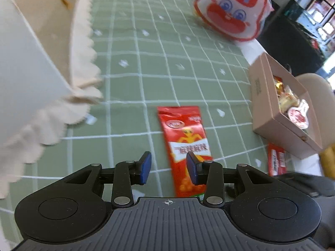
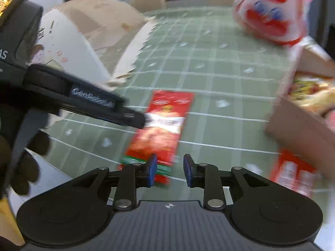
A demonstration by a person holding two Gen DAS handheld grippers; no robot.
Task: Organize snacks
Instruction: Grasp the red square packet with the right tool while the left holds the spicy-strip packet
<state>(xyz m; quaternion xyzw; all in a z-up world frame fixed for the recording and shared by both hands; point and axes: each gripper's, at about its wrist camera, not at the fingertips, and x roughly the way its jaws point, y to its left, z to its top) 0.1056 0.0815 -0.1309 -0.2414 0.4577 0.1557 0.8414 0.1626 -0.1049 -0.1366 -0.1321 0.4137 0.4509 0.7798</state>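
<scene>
A long red snack packet (image 1: 185, 144) lies flat on the green checked tablecloth (image 1: 146, 62). My left gripper (image 1: 168, 167) is open and empty just above the packet's near end, its right pad over the packet. The packet (image 2: 165, 125) also shows in the blurred right wrist view, with the left gripper's black body (image 2: 90, 102) reaching to it from the left. My right gripper (image 2: 170, 171) is open and empty near the packet's green end. A brown cardboard box (image 1: 278, 113) holding several wrapped snacks stands at the right.
A large white and red cartoon-face bag (image 1: 230, 8) sits at the far right. A white box with a scalloped cream edge (image 1: 41, 62) stands at the left. Another red packet (image 1: 276, 161) lies beside the brown box. Beige chairs (image 2: 148, 0) stand beyond the table.
</scene>
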